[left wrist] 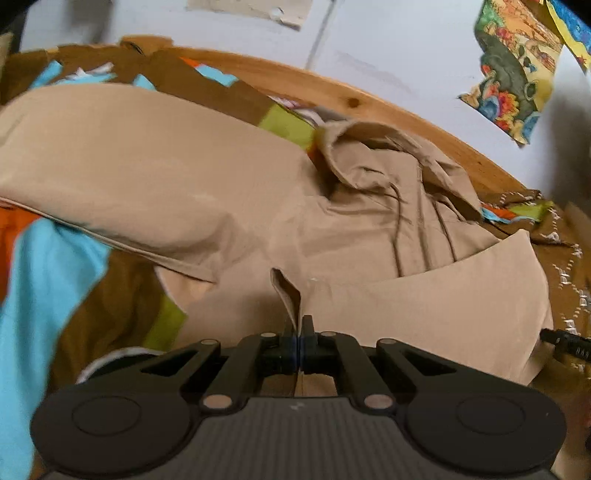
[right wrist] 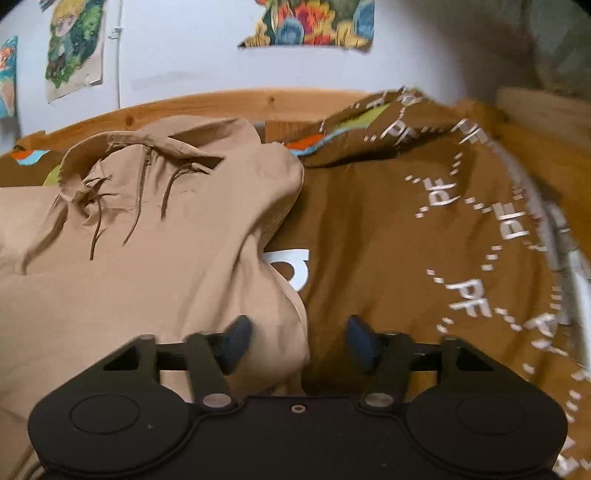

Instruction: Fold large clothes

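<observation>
While a tan hooded jacket [left wrist: 229, 192] is spread across a bed with a brown patterned cover [right wrist: 388, 221], a raised pleat of its cloth is pinched in the left claw [left wrist: 298, 332], whose jaws are closed on it. The right claw [right wrist: 295, 336] is held open over the jacket's right edge, gripping nothing. Soft, light, limp cloth is suggested, though blur hampers judgement. Hems, cuffs and shoulder seams would be the better places to be grasped.

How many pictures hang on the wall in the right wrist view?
3: one poster upper left, one poster cut off at the left edge, one poster top centre. More may hang outside the view.
</observation>
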{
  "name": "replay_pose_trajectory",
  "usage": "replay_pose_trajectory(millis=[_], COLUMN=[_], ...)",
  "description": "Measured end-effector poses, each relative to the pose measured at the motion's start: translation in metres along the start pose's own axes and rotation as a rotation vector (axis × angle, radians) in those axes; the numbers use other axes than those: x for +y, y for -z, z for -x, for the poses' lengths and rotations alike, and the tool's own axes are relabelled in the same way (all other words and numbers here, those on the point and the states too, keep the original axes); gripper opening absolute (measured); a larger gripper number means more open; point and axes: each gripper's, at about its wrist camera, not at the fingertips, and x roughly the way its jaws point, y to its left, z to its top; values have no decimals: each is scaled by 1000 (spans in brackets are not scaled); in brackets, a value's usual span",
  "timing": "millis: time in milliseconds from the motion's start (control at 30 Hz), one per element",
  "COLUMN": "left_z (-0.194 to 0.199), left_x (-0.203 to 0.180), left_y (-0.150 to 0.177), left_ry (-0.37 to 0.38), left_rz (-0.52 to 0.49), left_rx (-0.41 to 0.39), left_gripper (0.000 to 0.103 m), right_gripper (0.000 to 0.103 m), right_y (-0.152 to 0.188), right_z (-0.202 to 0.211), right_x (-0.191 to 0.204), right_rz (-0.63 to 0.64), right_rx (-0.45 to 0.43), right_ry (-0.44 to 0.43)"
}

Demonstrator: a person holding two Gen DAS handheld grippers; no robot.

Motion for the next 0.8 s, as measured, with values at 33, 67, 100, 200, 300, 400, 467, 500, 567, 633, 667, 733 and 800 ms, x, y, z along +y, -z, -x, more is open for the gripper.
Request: replay_pose_trajectory(millis=[33, 67, 100, 200, 300, 400, 467, 500, 567, 633, 667, 733, 800], left_z=[5, 8, 9, -6, -27, -26, -24, -24, -25, -26, -27, -32, -37], left_x=[1, 1, 1, -9, -13, -8, -6, -5, -7, -8, -8, -8, -8], left_y=[0, 0, 0, 7, 20, 21, 19, 20, 21, 24, 26, 26, 28], left_ry=[5, 10, 7, -38, -82, -64, -57, -57, -62, -72, -80, -92, -98], left_rz=[3, 4, -3, -59, -73, -27, -14, -18, -25, -20, -15, -9, -20], left_rx=[-19, -34, -37, 41, 132, 128, 136, 137, 142, 152, 160, 172, 174], left_gripper=[0, 0, 0, 0, 0, 0, 0, 0, 0, 0, 0, 1, 2], right_gripper=[8, 7, 5, 3, 20, 32, 29, 26, 25, 22, 21, 16, 1], right_y=[-3, -6, -6, 1, 7, -4, -17, -23, -37, -47, -51, -54, -54], right_z=[-5, -5, -1, -4, -7, 6, 10, 9, -1, -16, -29, -57, -84], right_x=[-3, -3, -3, -8, -16, -10, -1, 5, 22, 40, 48, 53, 45], right_rz=[-27, -42, -43, -42, -59, -14, 48, 79, 161, 233, 260, 268, 246], right_rx=[12, 8, -22, -4, 2, -77, -127, -143, -162, -161, -141, -81, -6], right_ry=[-28, -19, 4, 59, 83, 109, 63, 38, -13, -42, -33, 38, 102])
